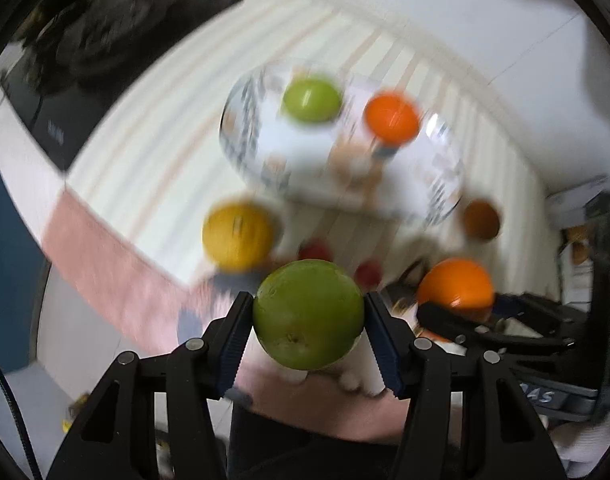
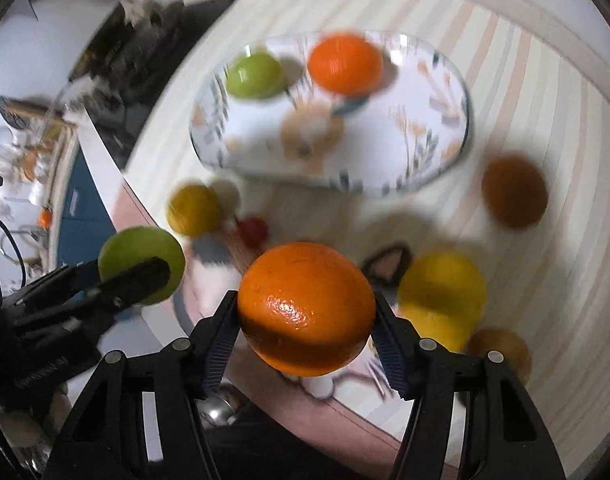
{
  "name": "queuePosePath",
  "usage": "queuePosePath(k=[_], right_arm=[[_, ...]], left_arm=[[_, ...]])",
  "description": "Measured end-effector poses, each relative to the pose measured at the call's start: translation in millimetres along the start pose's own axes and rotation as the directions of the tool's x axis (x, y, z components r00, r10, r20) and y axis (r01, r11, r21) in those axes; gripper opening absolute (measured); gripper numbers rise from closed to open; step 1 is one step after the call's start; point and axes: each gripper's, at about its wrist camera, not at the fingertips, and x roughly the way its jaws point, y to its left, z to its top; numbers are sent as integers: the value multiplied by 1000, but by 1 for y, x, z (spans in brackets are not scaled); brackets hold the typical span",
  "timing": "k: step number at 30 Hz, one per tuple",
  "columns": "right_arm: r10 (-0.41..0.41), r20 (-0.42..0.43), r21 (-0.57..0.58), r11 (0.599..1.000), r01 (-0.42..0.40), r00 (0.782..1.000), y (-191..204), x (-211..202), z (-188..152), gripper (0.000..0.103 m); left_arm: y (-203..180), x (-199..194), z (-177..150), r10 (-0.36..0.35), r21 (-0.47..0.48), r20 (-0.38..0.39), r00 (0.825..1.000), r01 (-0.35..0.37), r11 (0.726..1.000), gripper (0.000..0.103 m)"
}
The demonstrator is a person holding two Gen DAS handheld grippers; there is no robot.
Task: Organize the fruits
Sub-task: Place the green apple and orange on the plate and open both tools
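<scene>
My left gripper (image 1: 308,316) is shut on a green fruit (image 1: 308,314) and holds it above the table's near edge. My right gripper (image 2: 306,312) is shut on an orange (image 2: 306,308), also raised. Each held fruit shows in the other view: the orange in the left wrist view (image 1: 455,284), the green fruit in the right wrist view (image 2: 139,250). A floral glass plate (image 2: 385,140) lies ahead, holding a green fruit (image 2: 255,76) and an orange (image 2: 345,65). On the table lie a yellow fruit (image 2: 441,298), a smaller yellow one (image 2: 193,210), a brown fruit (image 2: 514,192) and a small red one (image 2: 252,231).
The striped tablecloth (image 2: 525,100) covers the table, with a pink border at the near edge. A black stovetop (image 1: 105,60) lies at the far left. Another brown fruit (image 2: 501,350) sits at the right near edge. Both views are motion blurred.
</scene>
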Motion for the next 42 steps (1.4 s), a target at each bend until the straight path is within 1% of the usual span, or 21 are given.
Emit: queuePosePath(k=[3,6,8,10,13,17,24,26,30,31,32,33,34,36,37,38,39,40,41,42], right_arm=[[-1,42,16,1000,0,999,2,-4,30,66],[0,48,27,1000,-1,999,1,9,64,66],[-2,40,18,1000,1,999,4,23,80,66],[-4,28,12,1000,3,1000,11,41,91,66],[-9,5,6,1000,9,1000,21,69,106,66],[-7,-5,-13,1000,7,1000,31,91,117,66],[2,-30,-35,999,-4,1000,46,111,124,66],[5,-46,-38,999,-6,999,50,117,126,67],[2,-66,-46,999,-6,998,48,118,121,67],[10,-71,-41,999,-13,997,47,118,121,67],[18,-81,-35,999,-21,997,46,117,119,73],[17,-82,-34,999,-20,996,46,116,118,80],[12,-73,-39,999,-15,997,42,109,115,81],[0,-72,-47,999,-4,997,43,102,112,81],[-1,-76,-45,999,-3,997,42,99,111,81],[-6,-76,-42,999,3,997,41,95,110,82],[-19,-73,-39,999,16,997,39,89,108,88],[-36,-60,-35,999,34,998,37,82,105,92],[-44,-52,-34,999,42,998,35,76,104,95],[-74,-37,-30,997,73,997,33,68,101,95]], left_arm=[[1,-12,33,19,30,46,999,-20,999,53],[4,-4,67,81,54,62,995,-84,995,53],[13,14,91,94,66,25,995,-95,993,53],[21,35,106,93,57,-23,995,-91,994,53],[32,63,123,99,35,-91,991,-96,995,53],[39,80,128,81,5,-145,986,-81,997,53],[41,91,132,88,1,-166,982,-89,996,54],[40,95,131,82,-1,-183,980,-83,997,54],[39,96,132,90,-6,-182,979,-93,996,54],[39,96,132,93,-6,-184,978,-95,995,54],[39,95,132,87,-8,-183,979,-91,996,54],[40,93,132,74,-18,-177,981,-79,997,55],[40,92,133,65,-23,-171,983,-70,997,60],[40,89,139,71,-26,-150,986,-75,997,66],[38,86,139,77,-20,-137,988,-81,997,75],[38,84,139,80,-20,-130,988,-83,996,81],[38,81,138,83,-23,-126,989,-86,996,83],[38,79,137,84,-23,-121,989,-88,996,84],[37,77,135,88,-21,-114,990,-91,996,85],[36,74,133,96,-17,-103,990,-98,995,86]])
